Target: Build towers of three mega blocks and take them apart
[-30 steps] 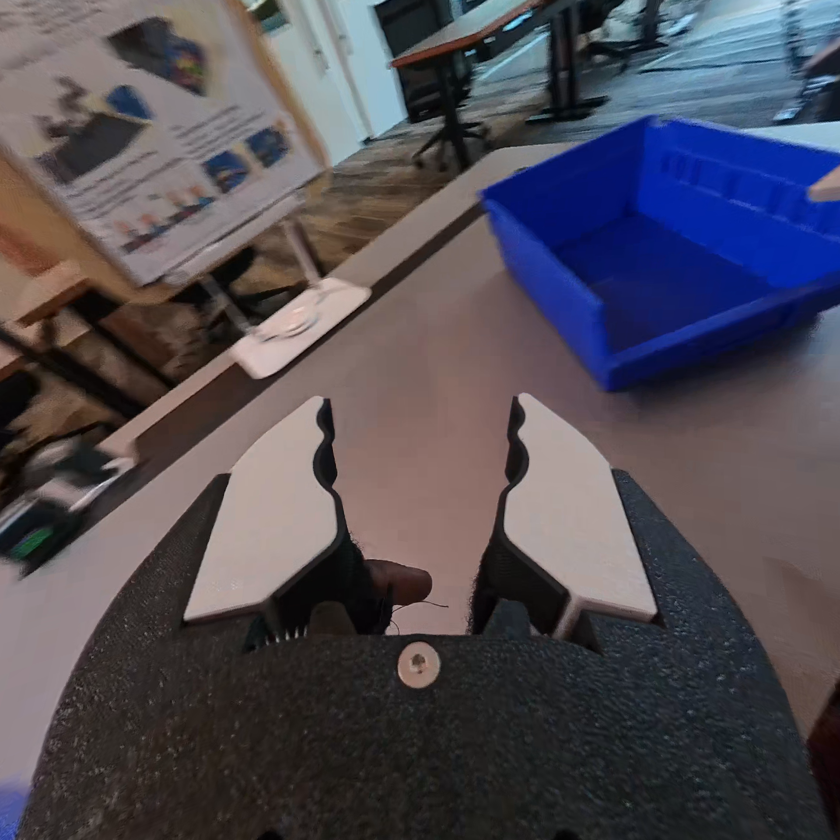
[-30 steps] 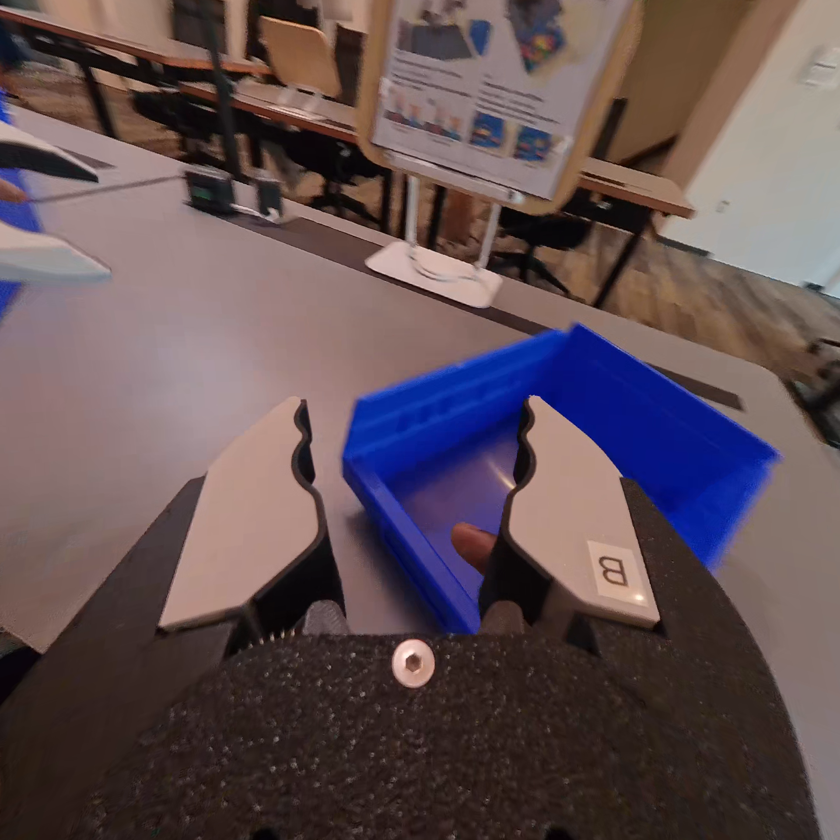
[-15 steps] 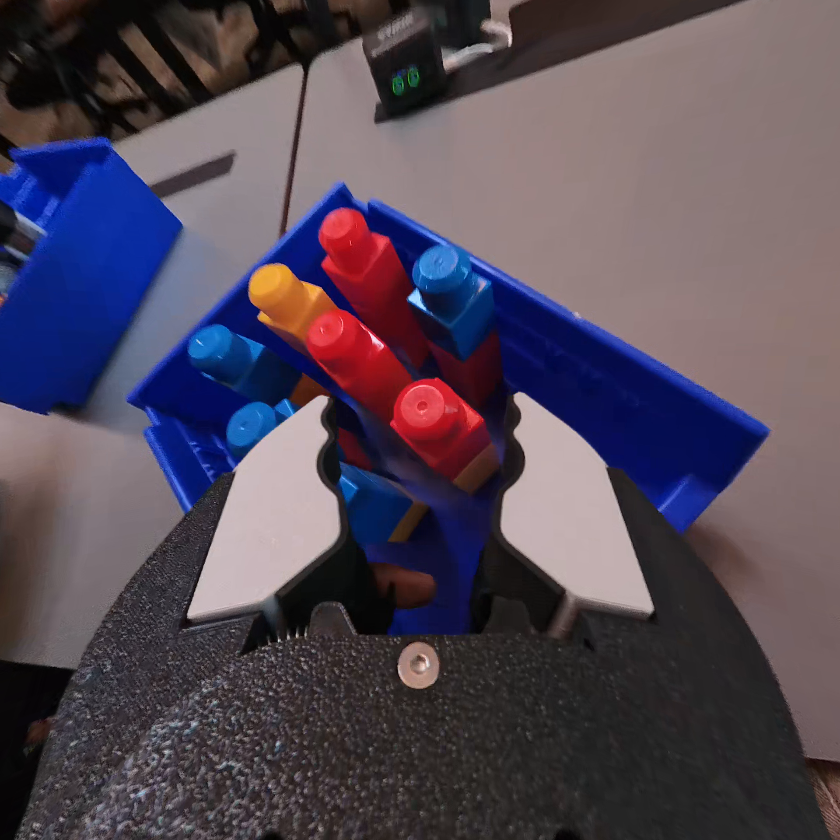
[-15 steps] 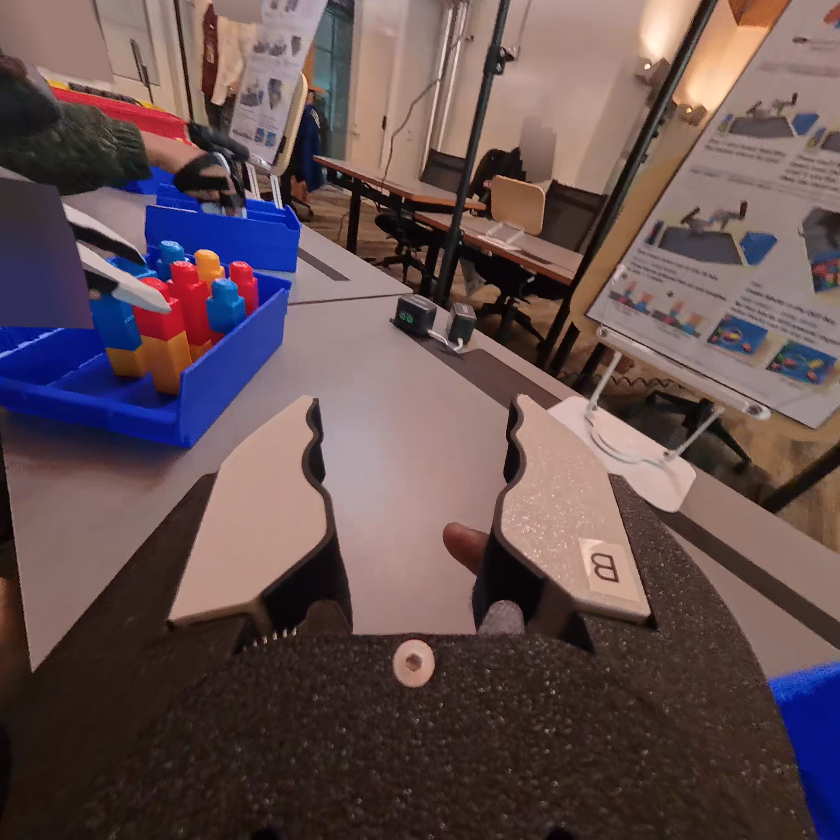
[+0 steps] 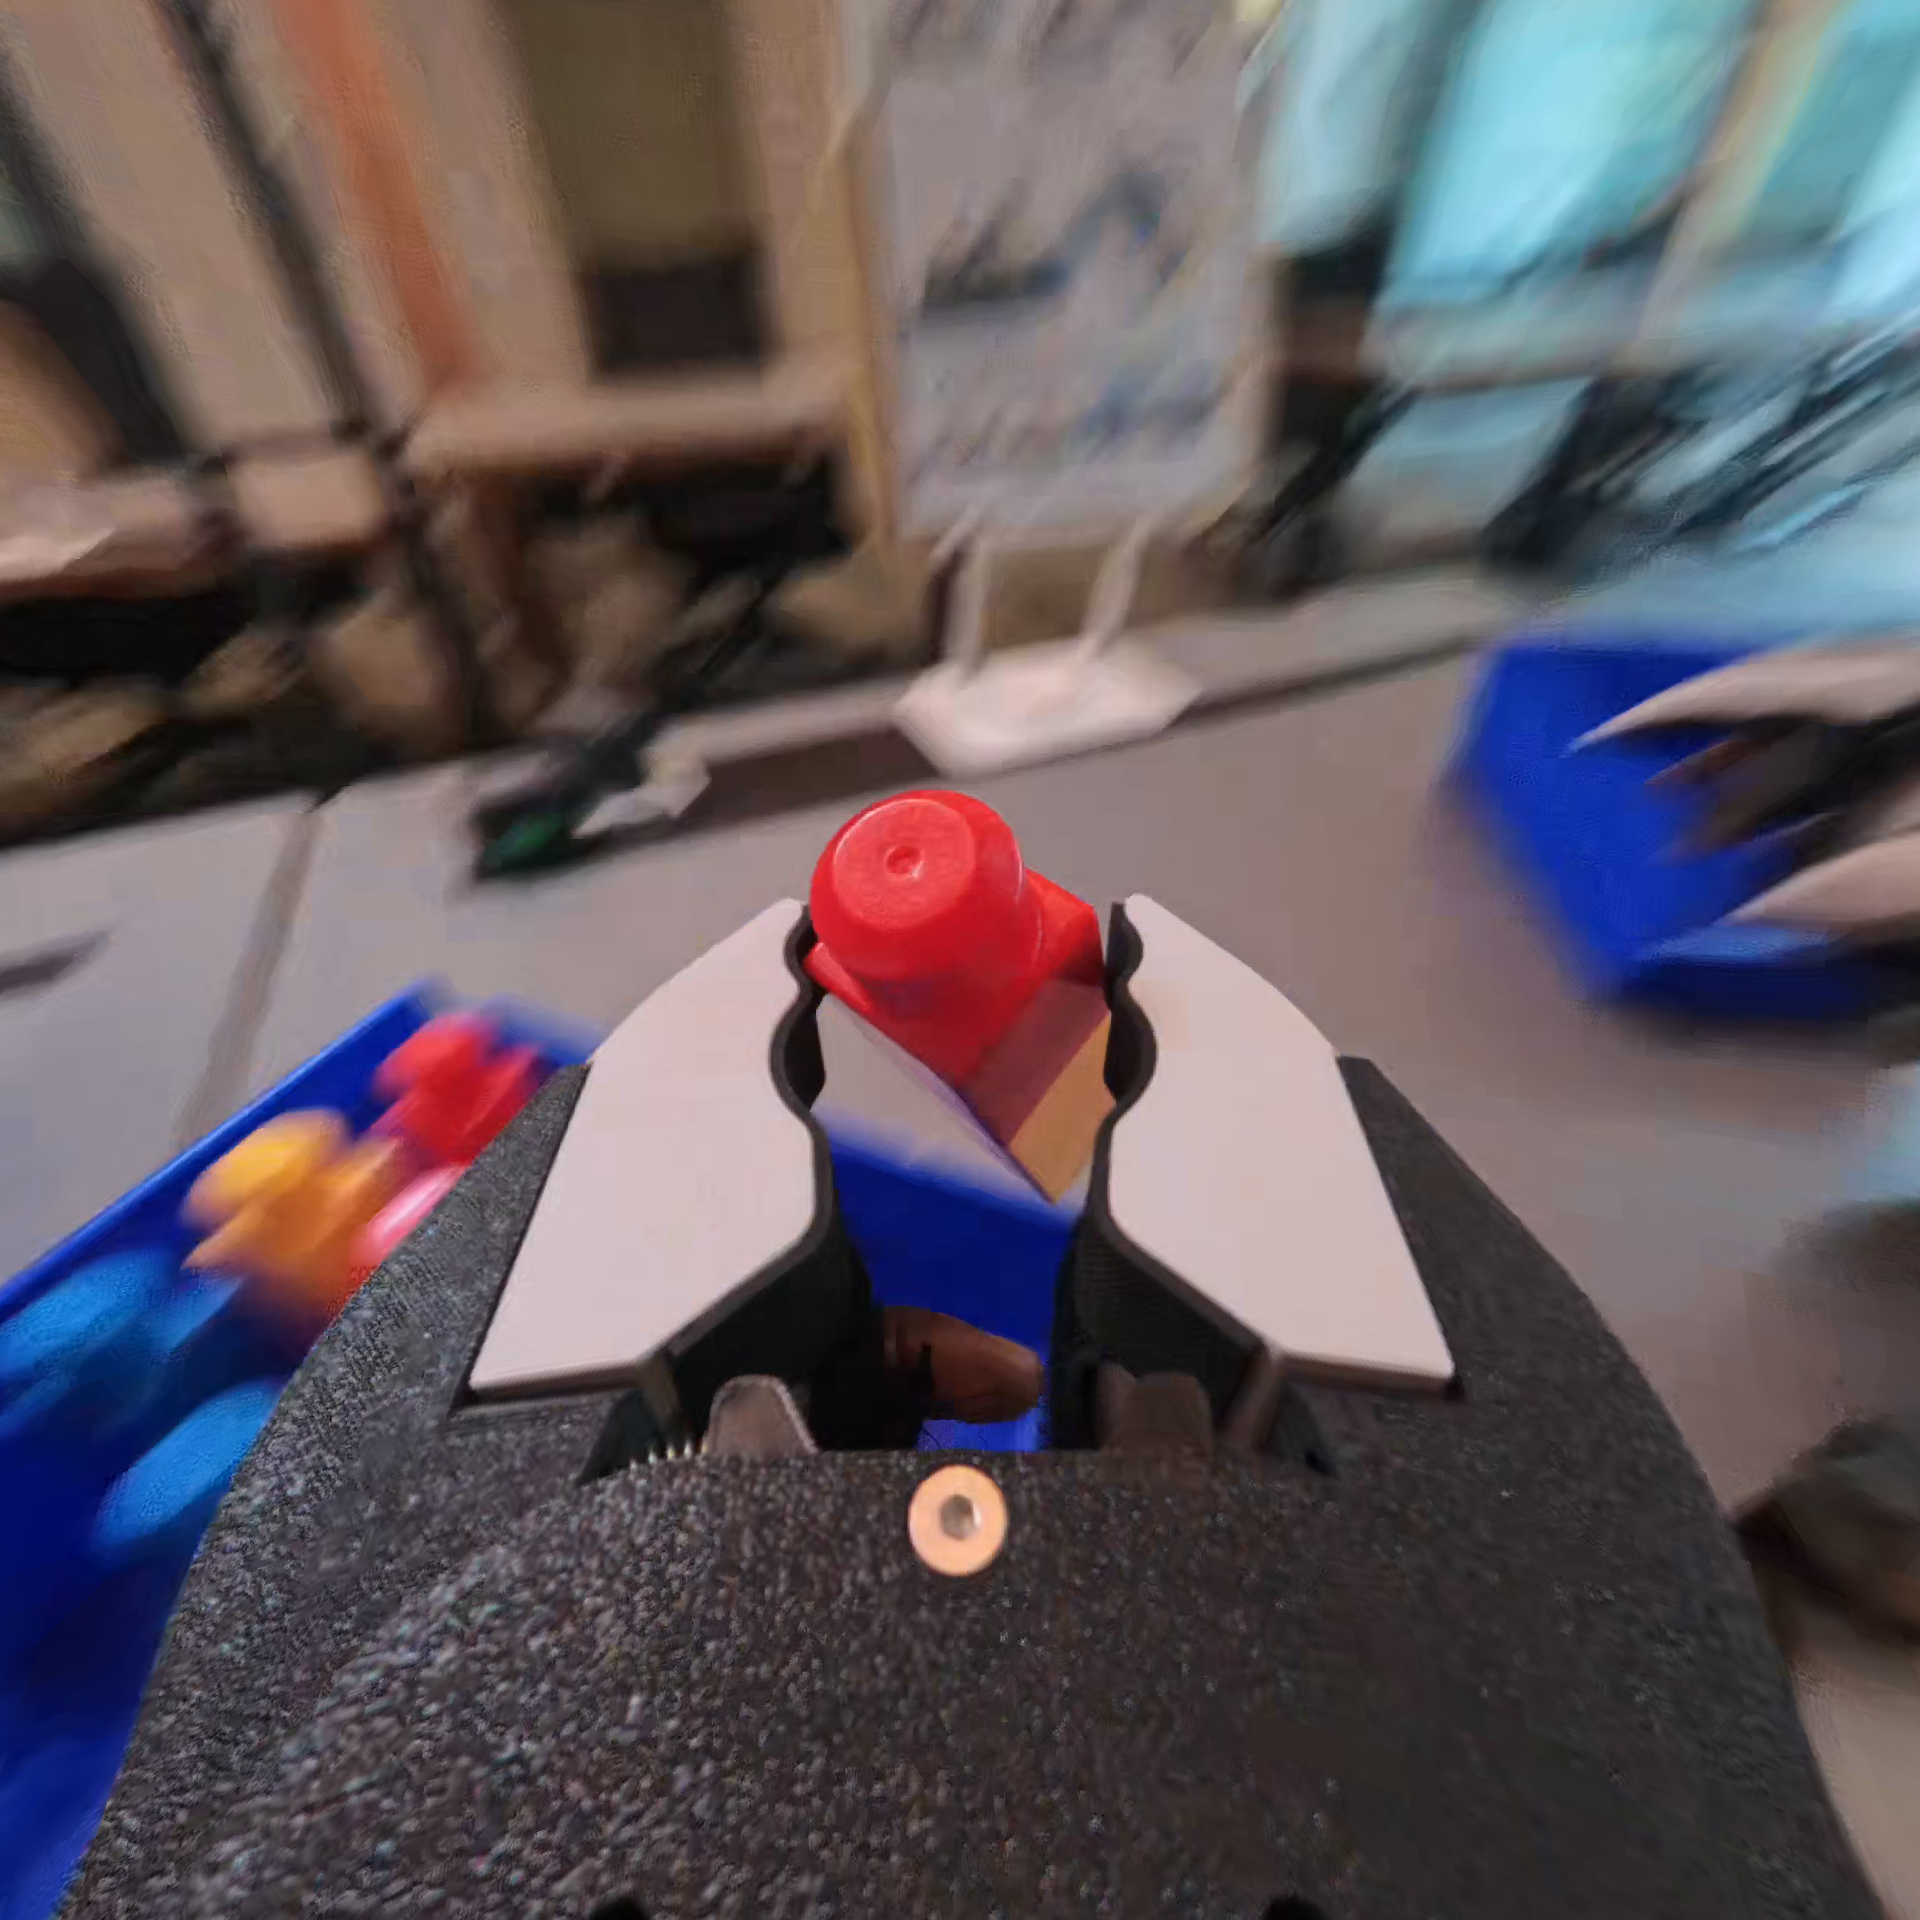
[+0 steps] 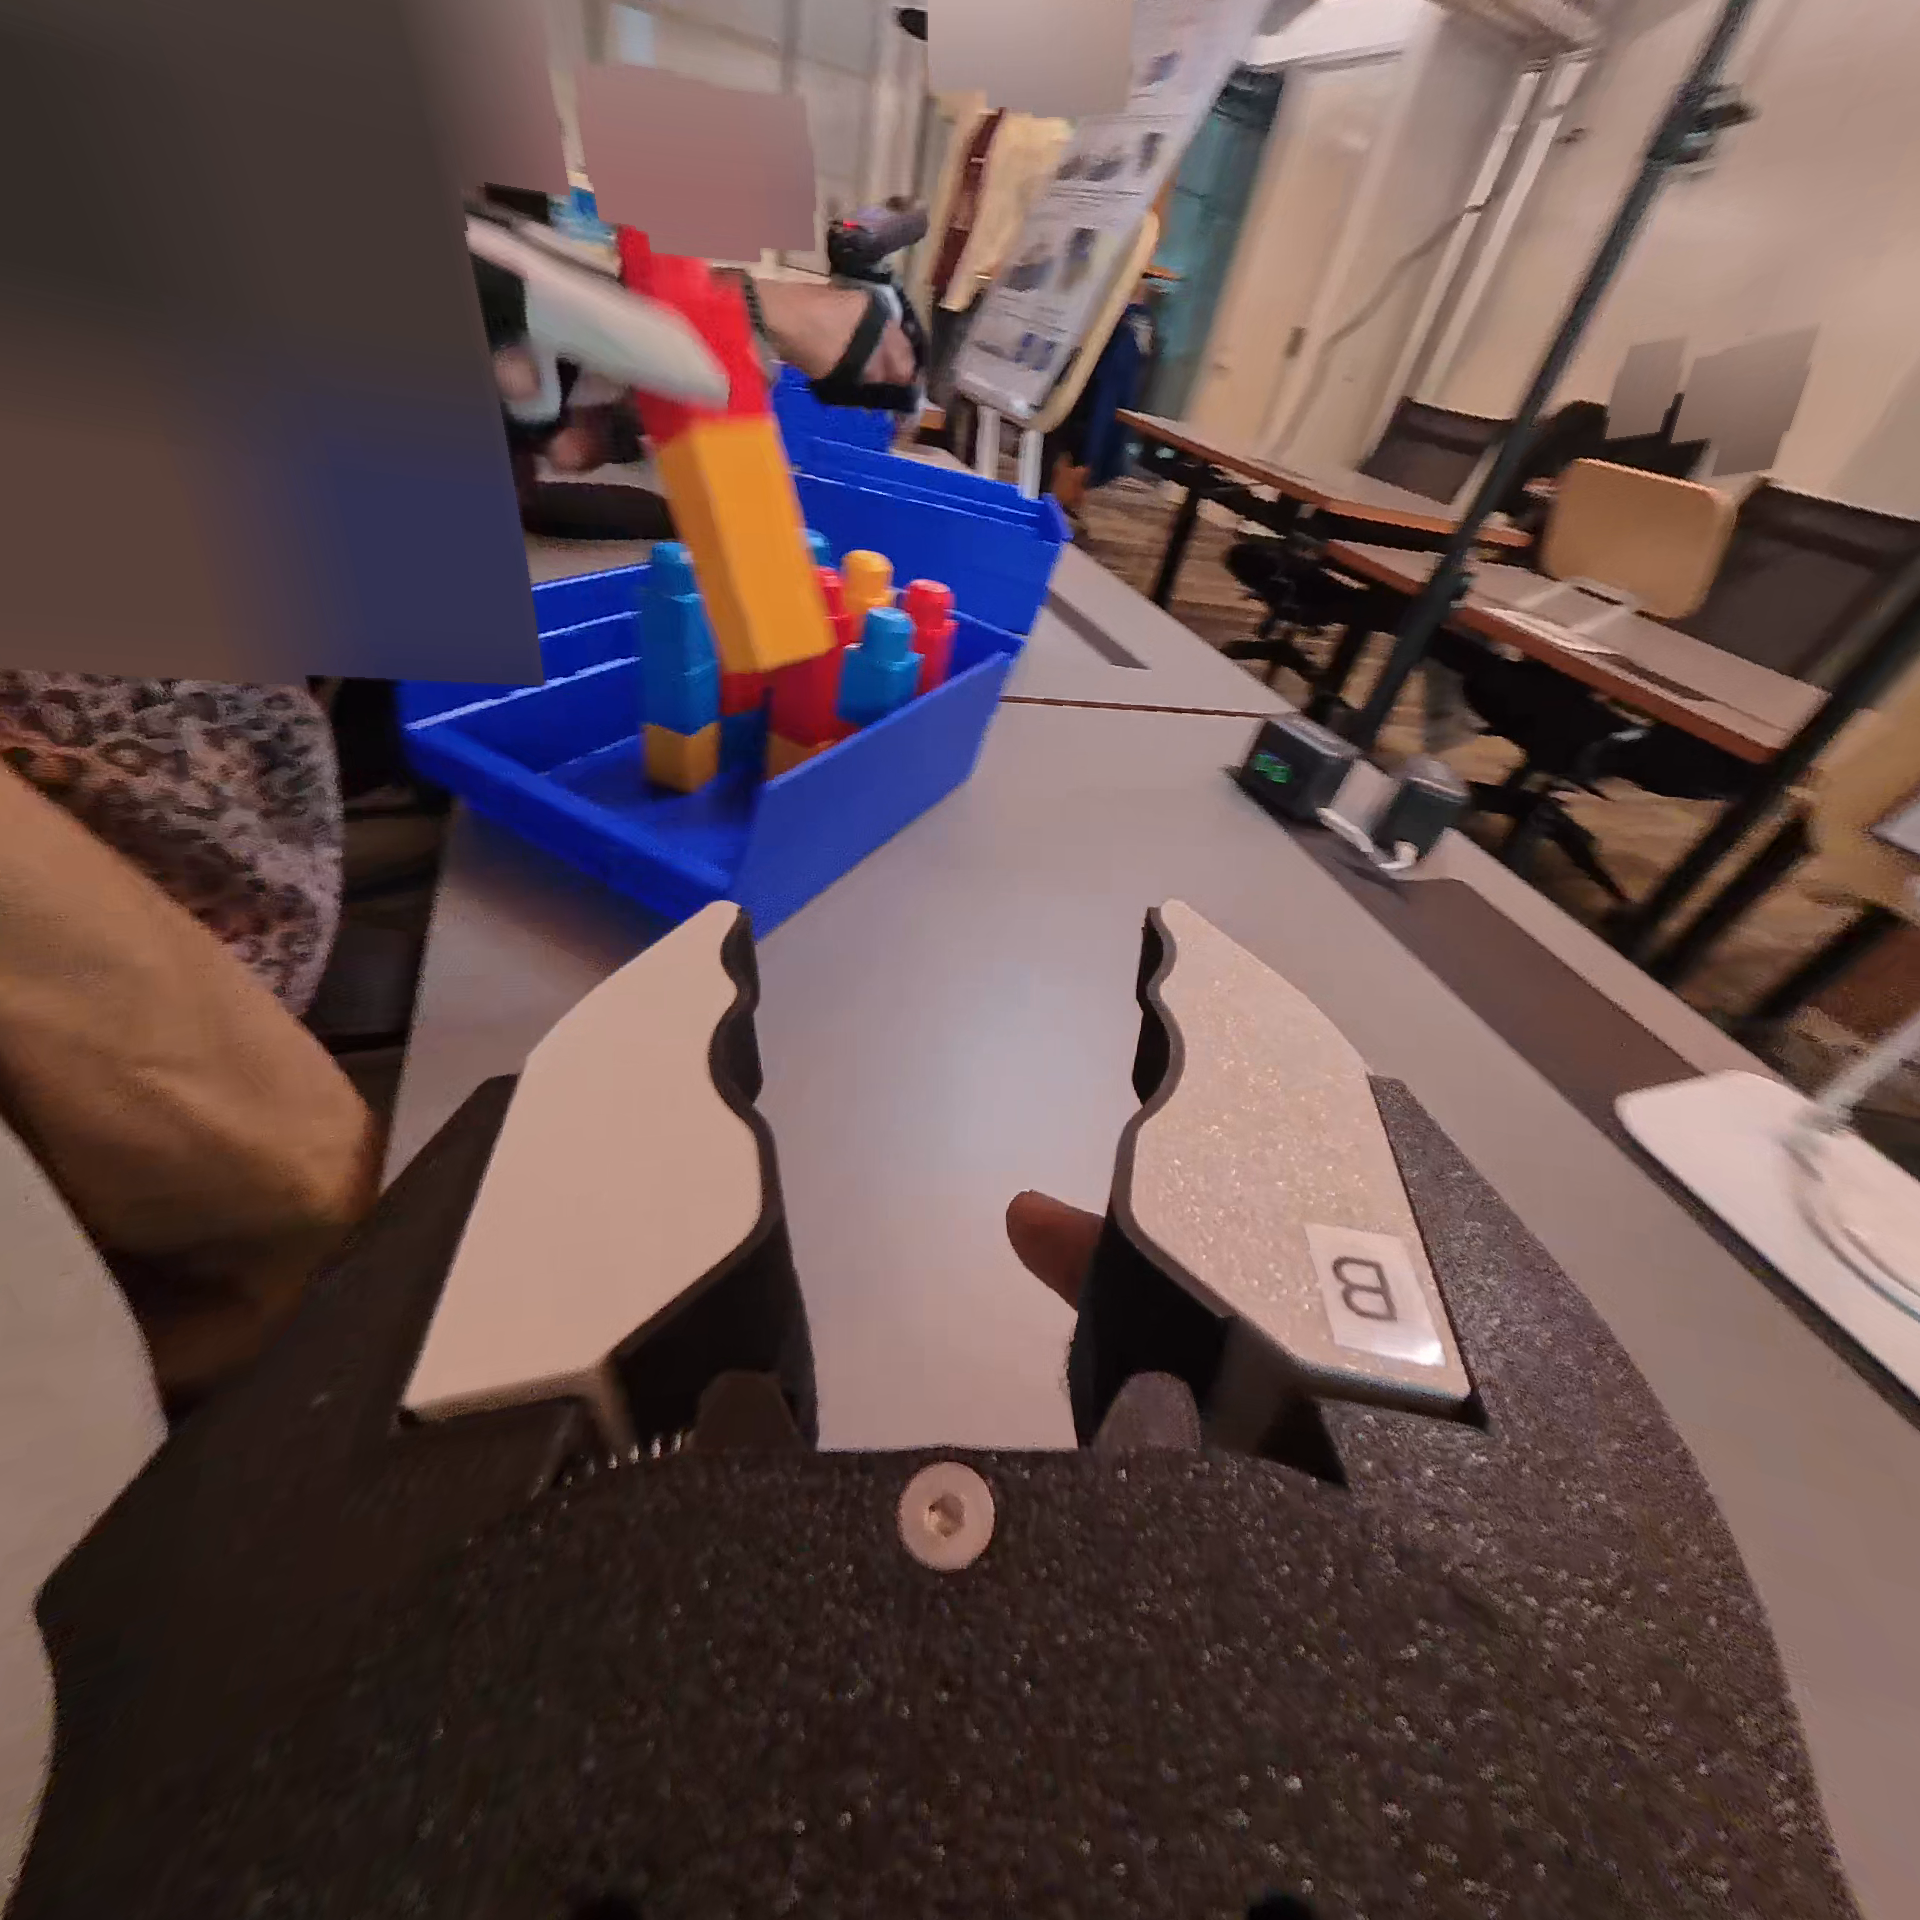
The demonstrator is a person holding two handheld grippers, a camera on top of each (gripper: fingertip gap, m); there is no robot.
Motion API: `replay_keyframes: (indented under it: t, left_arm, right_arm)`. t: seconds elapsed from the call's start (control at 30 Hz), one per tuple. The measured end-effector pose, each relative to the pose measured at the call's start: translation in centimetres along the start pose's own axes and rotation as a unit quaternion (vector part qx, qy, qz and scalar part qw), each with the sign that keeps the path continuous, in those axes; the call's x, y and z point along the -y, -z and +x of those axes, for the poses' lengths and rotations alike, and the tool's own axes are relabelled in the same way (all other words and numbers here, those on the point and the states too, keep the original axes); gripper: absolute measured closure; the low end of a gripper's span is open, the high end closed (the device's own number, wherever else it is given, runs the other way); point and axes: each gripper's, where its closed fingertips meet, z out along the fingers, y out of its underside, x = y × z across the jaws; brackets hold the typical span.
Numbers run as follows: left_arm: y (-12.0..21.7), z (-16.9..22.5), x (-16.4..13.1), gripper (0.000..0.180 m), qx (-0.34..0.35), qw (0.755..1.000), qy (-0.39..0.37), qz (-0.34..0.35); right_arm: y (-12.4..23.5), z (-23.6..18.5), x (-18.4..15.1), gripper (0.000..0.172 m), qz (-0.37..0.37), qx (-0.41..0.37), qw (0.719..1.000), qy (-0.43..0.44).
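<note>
A tower of blocks (image 5: pixel 961 997), red on top with an orange block below, is clamped between the jaws of the left gripper (image 5: pixel 956 940), both pads pressed on the red block, and it is held tilted in the air above the blue bin (image 6: pixel 831 821) where the other towers (image 6: pixel 810 644) stand. From the right wrist view the same tower (image 6: pixel 727 468) is seen lifted clear of the bin's rim. The right gripper (image 6: pixel 945 935) is held over the bare desk (image 6: pixel 1039 831) with its jaws wide apart and nothing between them. The step in hand is judged to be the taking apart of a tower, with the lift out of the bin just done. What is called for next is that the right gripper be brought to the lower, orange part and shut on it, so that the blocks can be pulled apart, and the loose pieces probably dropped in the second blue bin (image 5: pixel 1621 831). Half a second earlier the left jaws were wider and were lowered around the tower inside the bin; now they are narrowed onto it and it is raised. The right jaws are slightly less open than before
</note>
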Motion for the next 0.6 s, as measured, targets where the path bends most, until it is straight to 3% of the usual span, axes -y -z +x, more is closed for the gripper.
replay_keyframes:
  t: [0.1, 0.17, 0.3, 0.4, 0.47, 0.53, 0.57, 0.6]
  left_arm:
    - [1.0, 6.9, 5.2, 0.128, -0.203, 0.964, 0.078, 0.155]
    - [0.2, 9.4, 6.4, 0.129, -0.270, 0.932, 0.128, 0.204]
    - [-3.2, 13.3, 5.6, 0.133, -0.349, 0.887, 0.226, 0.202]
    - [-5.4, 15.1, 4.8, 0.141, -0.370, 0.865, 0.277, 0.194]
    - [-6.5, 15.9, 4.0, 0.142, -0.365, 0.869, 0.274, 0.190]
    - [-7.6, 16.5, 3.0, 0.142, -0.362, 0.871, 0.278, 0.181]
    - [-7.8, 16.9, 2.8, 0.143, -0.374, 0.863, 0.291, 0.178]
    - [-7.8, 17.0, 2.9, 0.143, -0.383, 0.852, 0.305, 0.183]
  right_arm:
    - [-1.3, -2.3, 0.2, 0.091, 0.029, 0.042, 0.999, 0.001]
    - [-1.7, -3.2, 1.5, 0.084, 0.081, 0.040, 0.996, -0.005]
    - [-1.5, -4.0, 3.9, 0.084, 0.181, 0.034, 0.982, -0.050]
    - [-2.6, -4.7, 2.6, 0.074, 0.153, 0.045, 0.983, -0.093]
    - [-3.5, -5.1, 1.6, 0.073, 0.133, 0.056, 0.976, -0.162]
    - [-4.8, -5.1, -0.4, 0.087, 0.095, 0.067, 0.965, -0.234]
    - [-4.9, -5.5, -0.8, 0.114, 0.095, 0.091, 0.959, -0.252]
    - [-4.8, -5.5, -0.7, 0.127, 0.110, 0.105, 0.952, -0.267]
